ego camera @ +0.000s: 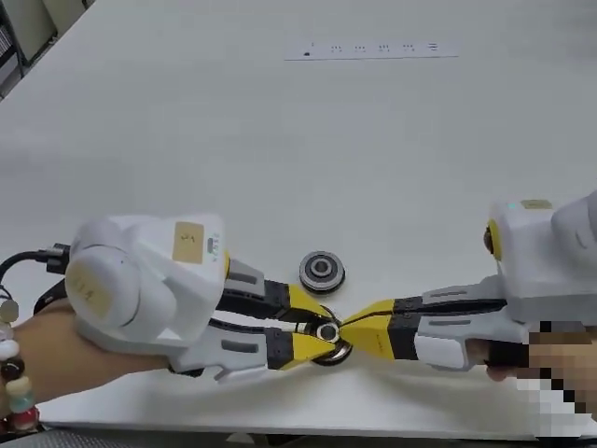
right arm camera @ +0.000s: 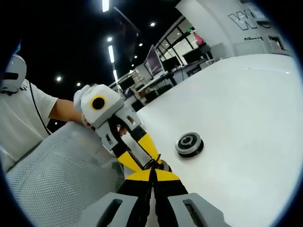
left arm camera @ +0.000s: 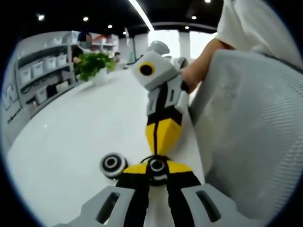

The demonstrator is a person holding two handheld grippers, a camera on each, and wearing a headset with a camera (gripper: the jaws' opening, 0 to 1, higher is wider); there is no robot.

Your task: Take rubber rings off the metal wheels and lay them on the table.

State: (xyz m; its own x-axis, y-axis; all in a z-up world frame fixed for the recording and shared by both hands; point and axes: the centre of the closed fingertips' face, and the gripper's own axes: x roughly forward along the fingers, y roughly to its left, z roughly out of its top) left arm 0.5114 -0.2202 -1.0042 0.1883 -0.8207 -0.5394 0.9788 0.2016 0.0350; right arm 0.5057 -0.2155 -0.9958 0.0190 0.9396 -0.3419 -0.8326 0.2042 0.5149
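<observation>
You are at the stripping step on the first of two wheels, and no ring lies loose on the tabletop yet.

Your left claw is clamped on a metal wheel, one yellow jaw on each side of it. It holds the wheel low over the tabletop at 6 o'clock in the head view, close to the near edge.

Your right claw comes in from 3 o'clock. Its jaws are pressed together to a thin line, with the tip touching the rim of the held wheel. I cannot tell whether any rubber is caught between them, because the yellow jaws cover that spot.

The second wheel lies flat just at 12 o'clock of the held one, apart from both claws. Its dark rubber ring is seated around it.

- **Next move:** my judgement is that you need a sure bite on the band of the held wheel. Then pull the right claw back toward 3 o'clock while the left keeps the wheel from turning or slipping.
- **If the bite is empty:** if the tip is only resting on metal, open the right claw a little. Reseat one jaw under the edge of the rubber before you pull.
- **Main risk:** a smooth round wheel can twist out of the left claw's grip, so pull steadily.
- **Laying down:** once the ring is free, put it on open tabletop, away from the second wheel.
</observation>
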